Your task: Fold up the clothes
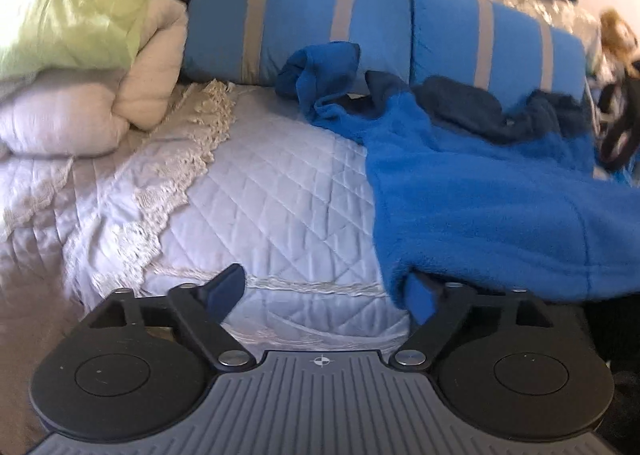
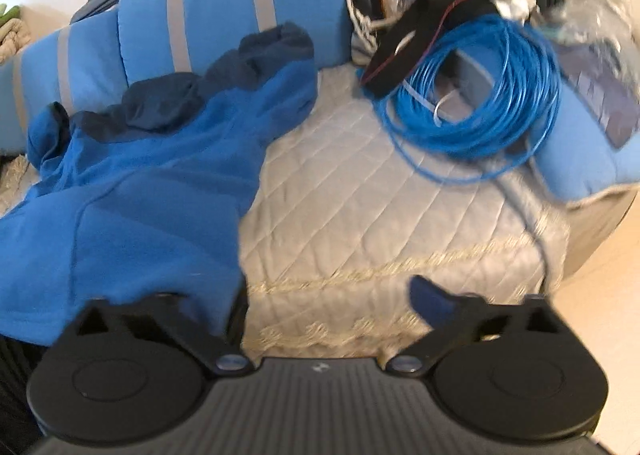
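garment: a blue fleece top (image 1: 480,191) with darker navy collar and cuffs lies spread on the quilted bedspread (image 1: 280,191), its upper part rumpled against the striped blue bolsters (image 1: 296,19).
handling: judged soft, thick and light; it will drape and sag, not slide much on the quilt, and nothing about it is fragile. the pile may bunch between the pads.
where to hold: the bottom hem corners look best, pinching both layers at the edge nearest the grippers.
left gripper (image 1: 328,295): jaws stand wide apart, nothing pinched; the right finger sits under or against the hem's near corner, the left finger (image 1: 226,289) over bare quilt.
right gripper (image 2: 332,303): jaws spread wide, gripping nothing; its left finger is hidden at the fleece's edge, the right finger (image 2: 434,301) over the quilt.
position: the hem spans between the two grippers, each at one lower corner.
nearby clutter: a coil of blue cable (image 2: 476,91) lies well apart to the right.
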### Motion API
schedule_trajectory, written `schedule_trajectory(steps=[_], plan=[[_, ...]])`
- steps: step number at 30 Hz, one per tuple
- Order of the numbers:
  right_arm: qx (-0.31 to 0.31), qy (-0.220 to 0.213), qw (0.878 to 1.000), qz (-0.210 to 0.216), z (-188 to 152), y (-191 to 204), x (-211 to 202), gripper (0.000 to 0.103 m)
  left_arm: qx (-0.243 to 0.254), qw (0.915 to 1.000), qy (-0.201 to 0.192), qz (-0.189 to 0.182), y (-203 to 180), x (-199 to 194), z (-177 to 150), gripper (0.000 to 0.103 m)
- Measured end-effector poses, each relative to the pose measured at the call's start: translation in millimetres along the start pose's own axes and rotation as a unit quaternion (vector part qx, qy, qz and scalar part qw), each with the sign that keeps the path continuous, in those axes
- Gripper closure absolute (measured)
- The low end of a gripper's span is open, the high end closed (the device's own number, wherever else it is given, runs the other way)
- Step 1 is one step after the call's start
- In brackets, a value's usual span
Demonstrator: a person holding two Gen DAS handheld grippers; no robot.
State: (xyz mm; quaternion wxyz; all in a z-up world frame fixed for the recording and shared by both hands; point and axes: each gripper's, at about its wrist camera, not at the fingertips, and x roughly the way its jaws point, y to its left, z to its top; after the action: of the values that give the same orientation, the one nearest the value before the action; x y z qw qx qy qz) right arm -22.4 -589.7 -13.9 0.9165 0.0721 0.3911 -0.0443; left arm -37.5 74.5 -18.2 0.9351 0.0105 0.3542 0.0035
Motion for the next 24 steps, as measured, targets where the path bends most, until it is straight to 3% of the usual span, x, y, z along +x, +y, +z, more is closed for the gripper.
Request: schedule_trajectory(steps=[3, 6, 9, 11, 14, 19, 22, 24], plan=[[-0.044, 0.004, 0.999, 0.006, 8.2, 4.6, -3.8, 0.0, 0.043, 0.9987, 0.027, 0.01, -3.9, -7.0, 5.9, 0.018], [-0.099, 0.016, 0.994, 0.04, 14.6, 8.3, -10.0, 0.0, 0.063, 0.9962, 0.052, -0.031, 6.0, -21.7, 9.7, 0.018], [-0.17, 0.06, 0.977, 0.11, 14.1, 8.2, -13.4, 0.0, 0.083, 0.9916, 0.032, -0.094, 18.5, -43.7, 8.1, 0.016], [-0.214, 0.055, 0.964, 0.149, 10.9, 7.2, -20.4, 0.0, 0.093, 0.9902, 0.017, -0.103, 18.9, -53.2, 11.3, 0.014], [-0.221, 0.028, 0.96, 0.171, 17.6, 3.2, -29.4, 0.0, 0.097, 0.9884, -0.022, -0.115, 12.7, -62.1, 20.9, 0.013], [-0.159, -0.037, 0.969, 0.185, 51.7, 0.2, -40.8, 0.0, 0.105, 0.9777, -0.102, -0.15, -10.0, -71.6, 54.3, 0.008], [-0.142, -0.073, 0.971, 0.177, 75.1, 2.3, -46.4, 0.0, 0.085, 0.9628, -0.185, -0.177, -16.0, -81.4, 76.1, 0.0], [-0.132, -0.095, 0.972, 0.171, 90.3, 3.6, -49.4, 0.0, 0.059, 0.9526, -0.223, -0.198, -15.6, -85.0, 91.3, 0.0]])
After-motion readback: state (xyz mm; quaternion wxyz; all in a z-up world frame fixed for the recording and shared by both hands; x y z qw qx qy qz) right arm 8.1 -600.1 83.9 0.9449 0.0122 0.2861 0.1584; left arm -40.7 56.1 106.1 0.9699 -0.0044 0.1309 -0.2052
